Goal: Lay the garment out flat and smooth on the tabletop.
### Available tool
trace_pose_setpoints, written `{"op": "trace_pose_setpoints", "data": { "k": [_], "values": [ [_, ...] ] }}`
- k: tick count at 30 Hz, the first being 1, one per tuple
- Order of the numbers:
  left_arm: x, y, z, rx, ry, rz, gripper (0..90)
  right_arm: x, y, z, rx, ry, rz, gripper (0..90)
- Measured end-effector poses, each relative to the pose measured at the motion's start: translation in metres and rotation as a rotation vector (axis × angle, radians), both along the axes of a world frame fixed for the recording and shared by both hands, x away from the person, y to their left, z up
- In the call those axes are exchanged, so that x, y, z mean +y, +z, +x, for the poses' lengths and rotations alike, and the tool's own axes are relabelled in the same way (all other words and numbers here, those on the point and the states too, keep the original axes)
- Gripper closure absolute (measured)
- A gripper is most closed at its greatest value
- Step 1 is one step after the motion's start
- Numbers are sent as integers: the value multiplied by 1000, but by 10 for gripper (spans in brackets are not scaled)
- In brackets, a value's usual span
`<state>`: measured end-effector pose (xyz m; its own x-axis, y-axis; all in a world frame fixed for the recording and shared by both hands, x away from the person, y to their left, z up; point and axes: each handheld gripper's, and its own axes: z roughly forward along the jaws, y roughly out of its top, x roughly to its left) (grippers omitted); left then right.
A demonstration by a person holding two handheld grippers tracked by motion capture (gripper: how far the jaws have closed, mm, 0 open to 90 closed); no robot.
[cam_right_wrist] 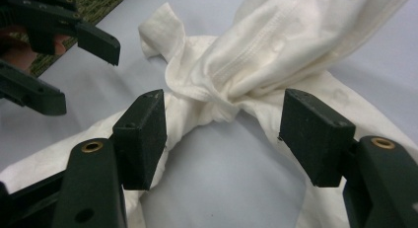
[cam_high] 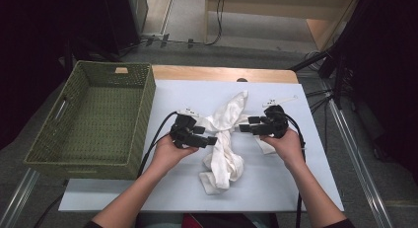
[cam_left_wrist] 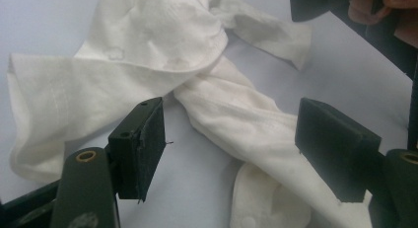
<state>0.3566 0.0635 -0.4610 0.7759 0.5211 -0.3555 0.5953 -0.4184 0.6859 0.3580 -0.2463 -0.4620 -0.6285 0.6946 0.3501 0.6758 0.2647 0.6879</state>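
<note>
A white cloth (cam_high: 224,139) lies twisted into a loose knot on the pale mat (cam_high: 276,188); one end reaches up and right, the other bunches toward the front. My left gripper (cam_high: 206,135) is at the cloth's left side with its jaws open. In the left gripper view the cloth (cam_left_wrist: 148,55) runs across between and beyond the jaws of this gripper (cam_left_wrist: 231,144), and the pads do not touch it. My right gripper (cam_high: 245,125) is at the cloth's right side, also open. In the right gripper view the knot (cam_right_wrist: 222,99) sits just beyond the jaws of this gripper (cam_right_wrist: 222,139).
A green woven basket (cam_high: 148,109) stands at the table's left, beside the mat. A wooden table edge (cam_high: 222,72) runs along the back. Stands and cables sit on the floor to the right and behind.
</note>
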Motion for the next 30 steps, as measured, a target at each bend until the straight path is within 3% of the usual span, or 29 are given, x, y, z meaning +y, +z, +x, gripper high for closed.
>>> {"op": "trace_pose_setpoints", "data": {
  "k": [24,30],
  "values": [
    [-30,-7,31,-38,-18,71,299,-30,-17,-7,28,-73,-27,328],
    [-35,-13,36,-43,-21,81,320,-40,-24,-6,42,-116,-34,329]
  ]
}}
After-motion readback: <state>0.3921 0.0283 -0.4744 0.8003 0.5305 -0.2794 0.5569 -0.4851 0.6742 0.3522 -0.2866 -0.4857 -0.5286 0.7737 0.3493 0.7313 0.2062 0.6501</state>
